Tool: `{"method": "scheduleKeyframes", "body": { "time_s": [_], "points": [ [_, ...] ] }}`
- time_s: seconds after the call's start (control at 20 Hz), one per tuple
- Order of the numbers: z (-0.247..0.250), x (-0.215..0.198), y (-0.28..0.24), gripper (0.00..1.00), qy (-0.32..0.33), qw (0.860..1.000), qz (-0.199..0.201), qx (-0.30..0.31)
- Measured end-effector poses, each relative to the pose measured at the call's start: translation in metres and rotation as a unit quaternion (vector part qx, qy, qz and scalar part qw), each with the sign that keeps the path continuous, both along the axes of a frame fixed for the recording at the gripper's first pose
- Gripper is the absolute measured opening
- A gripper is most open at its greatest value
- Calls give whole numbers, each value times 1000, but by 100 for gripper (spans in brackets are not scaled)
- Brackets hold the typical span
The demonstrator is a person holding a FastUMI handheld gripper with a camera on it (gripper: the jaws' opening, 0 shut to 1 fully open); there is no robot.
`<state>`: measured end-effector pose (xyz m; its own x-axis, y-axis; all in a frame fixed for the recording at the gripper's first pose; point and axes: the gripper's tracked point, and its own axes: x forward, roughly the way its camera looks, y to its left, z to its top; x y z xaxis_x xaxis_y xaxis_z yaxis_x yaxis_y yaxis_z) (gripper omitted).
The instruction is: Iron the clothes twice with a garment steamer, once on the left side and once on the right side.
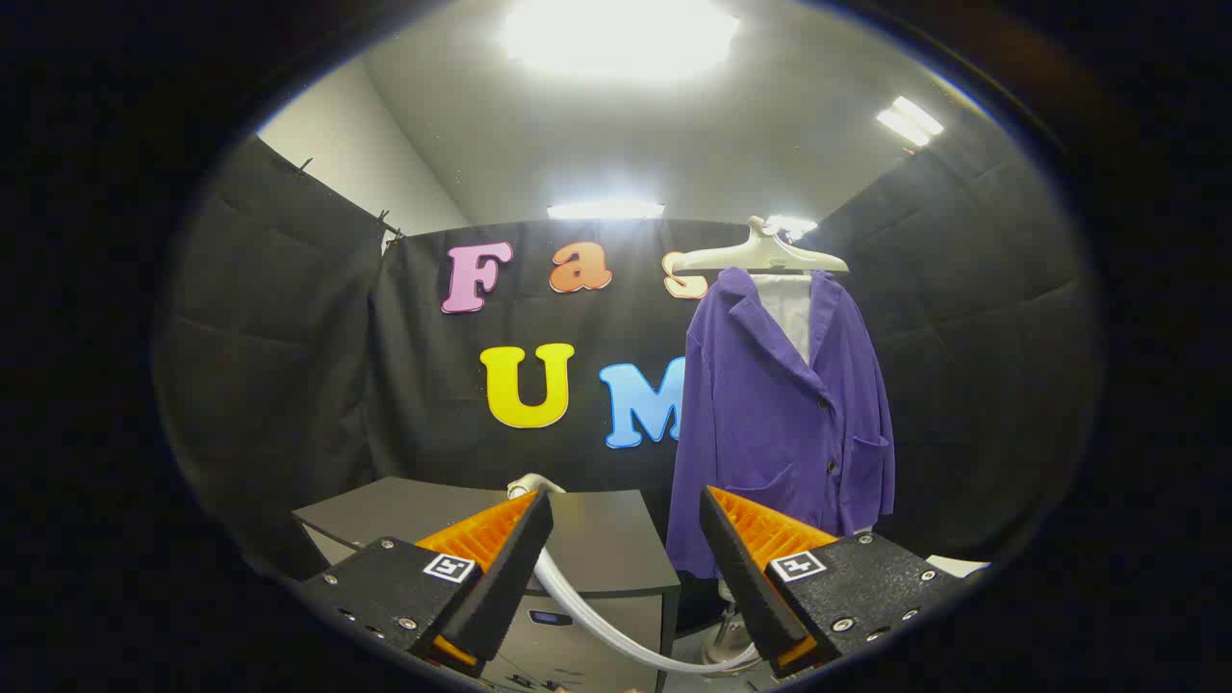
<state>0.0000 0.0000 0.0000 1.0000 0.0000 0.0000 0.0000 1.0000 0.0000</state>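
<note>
The tool point(626, 539), fingers spread wide and empty, faces the purple jacket point(780, 414) hanging upright at centre-right beyond its right finger, the steamer hose point(597, 616) curving between the fingers below.

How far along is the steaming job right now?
Nothing looks done yet. The gripper is open, holding nothing, jaws spread with the white steamer hose running between them by the grey cabinet. The purple jacket hangs on its hanger beyond them. Both the left and right passes remain.
</note>
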Motion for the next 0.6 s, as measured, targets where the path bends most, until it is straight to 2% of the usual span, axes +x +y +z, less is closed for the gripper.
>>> {"method": "scheduleKeyframes", "body": {
  "time_s": [0.25, 0.6],
  "points": [
    [-11, 6, -1, 95, 12, 1000, -20, -12],
    [-12, 10, 0, 95, 10, 999, -22, -37]
  ]
}}
